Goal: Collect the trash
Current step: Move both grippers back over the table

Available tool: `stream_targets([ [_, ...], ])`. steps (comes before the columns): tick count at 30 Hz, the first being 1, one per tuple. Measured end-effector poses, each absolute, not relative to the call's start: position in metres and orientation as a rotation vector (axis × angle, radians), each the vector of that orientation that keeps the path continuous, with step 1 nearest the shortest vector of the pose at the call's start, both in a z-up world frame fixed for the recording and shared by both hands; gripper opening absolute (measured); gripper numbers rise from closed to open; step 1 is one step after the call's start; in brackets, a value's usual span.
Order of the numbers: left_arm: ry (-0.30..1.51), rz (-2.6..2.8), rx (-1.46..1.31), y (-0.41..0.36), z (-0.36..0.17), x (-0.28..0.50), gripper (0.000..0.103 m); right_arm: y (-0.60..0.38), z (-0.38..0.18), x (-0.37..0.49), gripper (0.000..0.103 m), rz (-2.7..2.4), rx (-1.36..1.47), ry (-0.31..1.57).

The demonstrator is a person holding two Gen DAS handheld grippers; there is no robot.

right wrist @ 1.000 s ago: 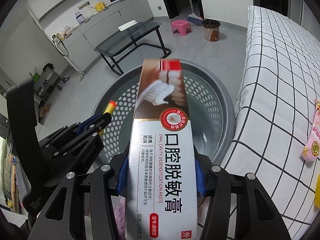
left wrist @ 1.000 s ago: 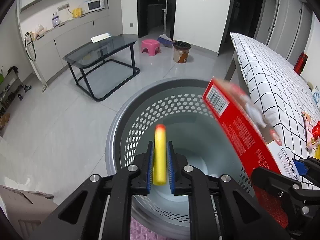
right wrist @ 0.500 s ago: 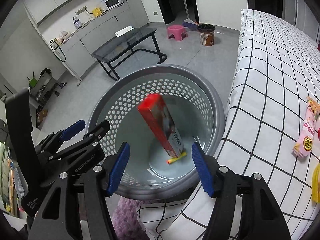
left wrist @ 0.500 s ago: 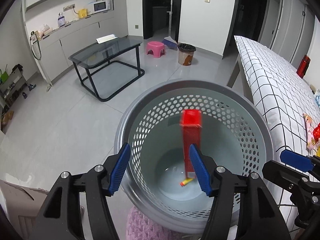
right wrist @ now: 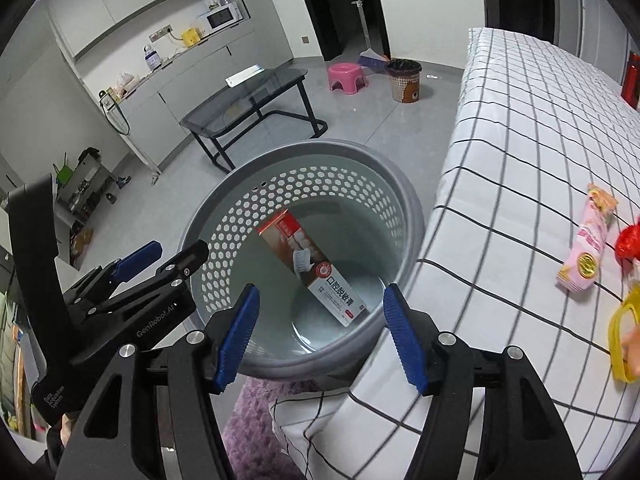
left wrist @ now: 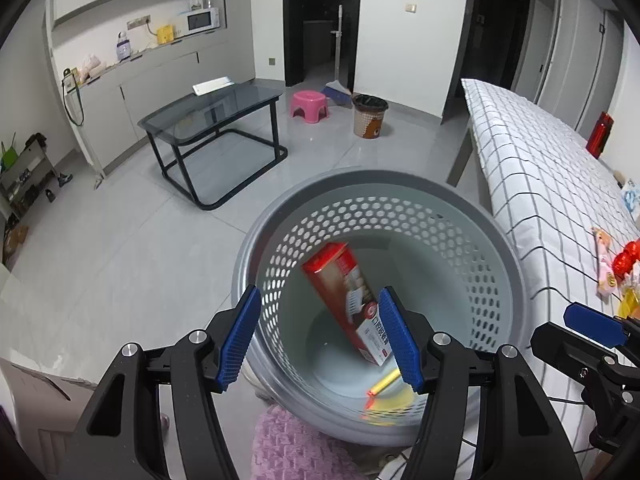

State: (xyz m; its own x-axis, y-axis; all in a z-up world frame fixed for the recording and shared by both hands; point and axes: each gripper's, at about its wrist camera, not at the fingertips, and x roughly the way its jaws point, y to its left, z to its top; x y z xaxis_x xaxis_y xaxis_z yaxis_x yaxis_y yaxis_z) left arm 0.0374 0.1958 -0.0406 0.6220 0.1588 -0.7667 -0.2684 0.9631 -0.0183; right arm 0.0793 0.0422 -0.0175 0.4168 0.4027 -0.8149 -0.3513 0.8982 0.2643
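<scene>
Both grippers, left (left wrist: 320, 336) and right (right wrist: 318, 332), gape empty above the basket (right wrist: 400, 200); box (right wrist: 316, 270) inside. Swing right toward the pink packet (right wrist: 586, 252), approach flat.

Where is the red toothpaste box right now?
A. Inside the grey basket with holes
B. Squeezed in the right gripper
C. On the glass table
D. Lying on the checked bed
A. The toothpaste box leans inside the grey basket, and both the left gripper and right gripper are open and empty.
</scene>
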Motion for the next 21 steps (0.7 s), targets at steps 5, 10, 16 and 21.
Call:
stream_targets([
  [5, 0.843, 0.207, -0.120, 0.175, -0.030, 0.033, 0.064, 0.023, -0.008, 0.070, 0.062, 0.444, 0.083, 1.008],
  [10, 0.837, 0.148, -0.108, 0.152, -0.025, 0.032, 0.064, -0.004, 0.002, 0.056, 0.062, 0.389, 0.105, 0.974],
  [16, 0.832, 0.062, -0.090, 0.114, -0.021, 0.031, 0.064, -0.048, 0.007, 0.034, 0.062, 0.299, 0.123, 0.942],
  [21, 0.830, -0.019, -0.070, 0.079, -0.017, 0.029, 0.064, -0.088, 0.009, 0.018, 0.062, 0.225, 0.141, 0.925],
])
